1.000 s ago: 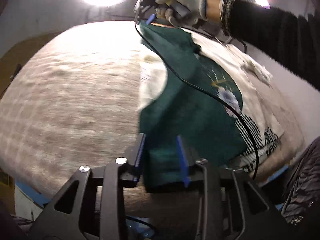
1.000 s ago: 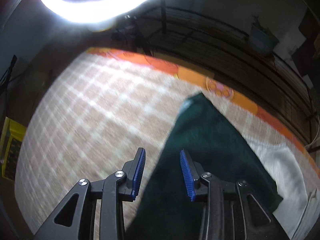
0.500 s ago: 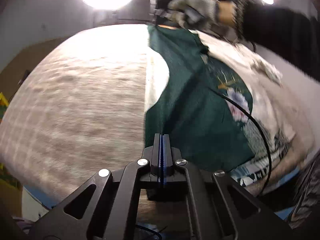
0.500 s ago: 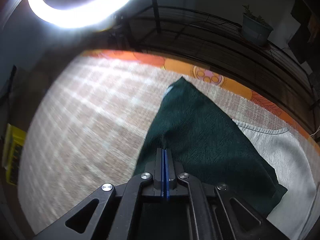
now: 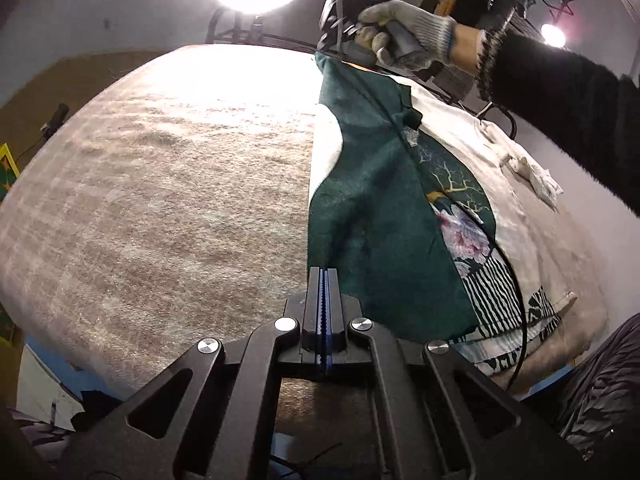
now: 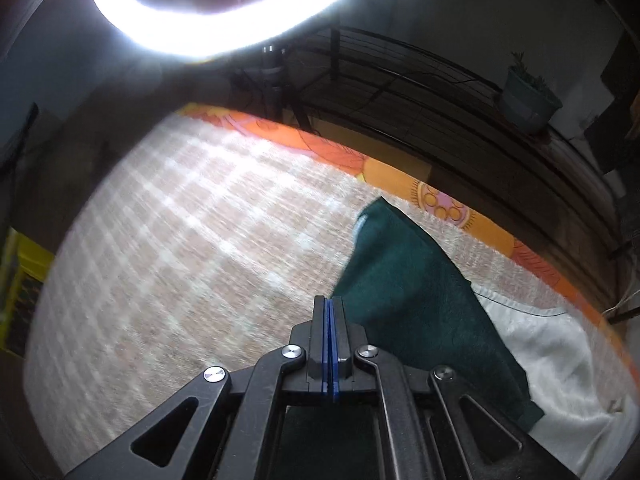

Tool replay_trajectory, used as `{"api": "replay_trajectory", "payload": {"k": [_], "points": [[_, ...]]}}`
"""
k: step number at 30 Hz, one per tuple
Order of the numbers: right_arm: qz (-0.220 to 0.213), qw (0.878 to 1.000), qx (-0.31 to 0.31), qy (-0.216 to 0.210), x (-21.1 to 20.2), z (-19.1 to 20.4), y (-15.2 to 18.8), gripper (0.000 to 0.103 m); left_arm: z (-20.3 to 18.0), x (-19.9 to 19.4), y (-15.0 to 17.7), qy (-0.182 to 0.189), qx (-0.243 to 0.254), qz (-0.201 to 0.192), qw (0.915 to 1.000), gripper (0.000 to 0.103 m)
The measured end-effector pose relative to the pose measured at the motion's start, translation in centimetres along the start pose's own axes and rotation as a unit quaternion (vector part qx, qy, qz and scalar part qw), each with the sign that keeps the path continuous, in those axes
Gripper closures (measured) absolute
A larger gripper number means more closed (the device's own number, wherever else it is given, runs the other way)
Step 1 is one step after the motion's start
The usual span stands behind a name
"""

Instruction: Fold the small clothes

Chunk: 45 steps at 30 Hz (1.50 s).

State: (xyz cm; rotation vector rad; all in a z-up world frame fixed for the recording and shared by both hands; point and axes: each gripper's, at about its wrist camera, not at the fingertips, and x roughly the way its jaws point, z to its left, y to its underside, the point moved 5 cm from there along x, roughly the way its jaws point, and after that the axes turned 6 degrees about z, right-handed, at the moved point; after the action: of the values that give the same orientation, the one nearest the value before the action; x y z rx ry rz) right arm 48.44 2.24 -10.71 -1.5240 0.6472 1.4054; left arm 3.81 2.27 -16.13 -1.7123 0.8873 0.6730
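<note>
Both jaws are pressed together right now, each pinching the same dark green garment (image 5: 368,208) by its left-hand edge. My left gripper (image 5: 323,280) has the near end of that edge, close to the near edge of the blanket (image 5: 160,200) everything is lying on. My right gripper (image 6: 329,312) has the far end, up by the orange border (image 6: 384,168) along the blanket's far edge. In the left wrist view you can see my gloved right hand (image 5: 404,36) up there with green cloth hanging off it.

So the garment's long axis runs near to far, strung between my two grips, and the rest of it drapes off to the right. It's lying on top of a white top (image 5: 516,168) with a striped, flowery print, which sits toward the right side of the blanket. There's also a black cable (image 5: 508,264) trailing across the cloth, hopefully it won't snag.

The way I read it, the held edge goes sideways over the body to make a lengthwise fold. Both hands need to travel together or the edge goes slack and crooked. Neither hand is nearer: one end each.
</note>
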Motion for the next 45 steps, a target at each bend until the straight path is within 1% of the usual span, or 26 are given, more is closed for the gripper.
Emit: {"api": "replay_trajectory", "payload": {"k": [1, 2, 4, 6, 9, 14, 15, 17, 20, 21, 22, 23, 25, 27, 30, 31, 33, 34, 35, 36, 38, 39, 40, 41, 43, 45], "points": [[-0.014, 1.0, 0.006, -0.027, -0.7, -0.2, -0.1, 0.103, 0.2, 0.0, -0.1, 0.002, -0.006, 0.002, 1.0, 0.103], [-0.028, 0.998, 0.011, -0.046, -1.6, -0.6, -0.2, 0.085, 0.6, 0.0, -0.1, 0.001, -0.013, 0.003, 0.9999, 0.103], [-0.063, 0.997, 0.015, -0.039, -3.8, -2.3, 0.2, 0.057, 1.2, -0.2, -0.2, 0.004, -0.027, 0.003, 0.9996, 0.103], [-0.084, 0.996, 0.029, -0.024, -5.5, -5.2, 1.3, 0.06, 1.7, -0.4, -0.3, 0.019, -0.038, 0.004, 0.9991, 0.103], [-0.093, 0.992, 0.081, -0.007, -7.5, -11.7, 3.9, 0.06, 2.0, -0.8, -0.9, -0.003, -0.021, 0.001, 0.9998, 0.103], [-0.092, 0.979, 0.181, 0.012, -9.8, -22.8, 10.6, 0.058, 3.7, -1.3, -3.5, -0.034, -0.008, 0.007, 0.9994, 0.102], [-0.09, 0.977, 0.191, 0.015, -9.9, -24.5, 11.7, 0.057, 3.9, -1.3, -4.5, -0.032, -0.003, 0.011, 0.9994, 0.102], [-0.088, 0.974, 0.206, 0.016, -10.1, -27.3, 13.4, 0.047, 3.9, -1.5, -7.1, -0.027, 0.01, 0.011, 0.9995, 0.102], [-0.089, 0.97, 0.227, 0.006, -10.0, -30.0, 15.0, 0.047, 3.3, -1.2, -12.7, -0.009, 0.03, 0.011, 0.9994, 0.101], [-0.088, 0.969, 0.23, -0.007, -9.8, -30.6, 15.3, 0.047, 3.0, -1.0, -14.0, -0.004, 0.035, 0.01, 0.9993, 0.099], [-0.085, 0.969, 0.229, -0.022, -9.5, -31.1, 15.6, 0.043, 2.6, -0.3, -16.4, 0.001, 0.048, 0.011, 0.9988, 0.087], [-0.074, 0.971, 0.225, -0.032, -8.8, -31.3, 15.8, 0.037, 2.3, 0.3, -18.1, 0.002, 0.057, 0.009, 0.9983, 0.069], [-0.053, 0.975, 0.217, -0.008, -7.5, -31.6, 16.2, 0.036, 1.8, 2.0, -21.1, 0.005, 0.072, 0.001, 0.9974, 0.061], [-0.034, 0.975, 0.221, 0.018, -6.4, -32.2, 17.1, 0.036, 1.4, 4.3, -23.6, -0.001, 0.086, -0.001, 0.9963, 0.061], [-0.015, 0.967, 0.253, -0.002, -5.2, -33.4, 18.6, 0.036, 1.1, 8.5, -27.1, 0.004, 0.08, -0.005, 0.9968, 0.061], [-0.027, 0.966, 0.256, -0.007, -5.4, -33.6, 18.7, 0.038, 1.2, 10.4, -28.3, 0.009, 0.067, -0.002, 0.9977, 0.061], [-0.031, 0.966, 0.255, -0.004, -5.6, -33.7, 18.7, 0.067, 1.4, 13.1, -29.8, 0.016, 0.043, 0.007, 0.9989, 0.061], [-0.027, 0.968, 0.249, -0.018, -5.5, -33.4, 18.5, 0.103, 1.4, 14.1, -30.4, 0.018, 0.034, 0.011, 0.9992, 0.061], [-0.022, 0.969, 0.246, -0.024, -5.4, -33.2, 18.7, 0.103, 1.3, 15.4, -31.1, 0.02, 0.029, 0.015, 0.9993, 0.061], [-0.021, 0.972, 0.234, -0.012, -5.4, -32.8, 18.6, 0.103, 1.3, 16.1, -31.4, 0.017, 0.031, 0.016, 0.9993, 0.061], [-0.025, 0.982, 0.181, 0.055, -5.9, -32.3, 18.3, 0.103, 1.0, 17.6, -32.4, 0.0, 0.036, 0.009, 0.9993, 0.061], [-0.023, 0.98, 0.172, 0.096, -6.0, -32.8, 18.4, 0.103, 0.9, 18.1, -32.6, -0.003, 0.038, 0.008, 0.9992, 0.061], [-0.016, 0.973, 0.183, 0.139, -6.1, -34.3, 18.7, 0.103, 0.6, 18.8, -33.2, -0.006, 0.042, 0.007, 0.9991, 0.061], [-0.019, 0.971, 0.2, 0.132, -6.2, -35.3, 19.0, 0.103, 0.2, 19.6, -33.6, -0.005, 0.046, 0.01, 0.9989, 0.061], [-0.032, 0.972, 0.225, 0.066, -6.6, -36.1, 19.3, 0.103, -0.5, 20.9, -34.5, -0.004, 0.047, 0.016, 0.9988, 0.061], [-0.039, 0.972, 0.23, 0.018, -6.9, -36.0, 19.6, 0.066, -0.9, 22.1, -35.3, 0.0, 0.045, 0.021, 0.9988, 0.061]]}}
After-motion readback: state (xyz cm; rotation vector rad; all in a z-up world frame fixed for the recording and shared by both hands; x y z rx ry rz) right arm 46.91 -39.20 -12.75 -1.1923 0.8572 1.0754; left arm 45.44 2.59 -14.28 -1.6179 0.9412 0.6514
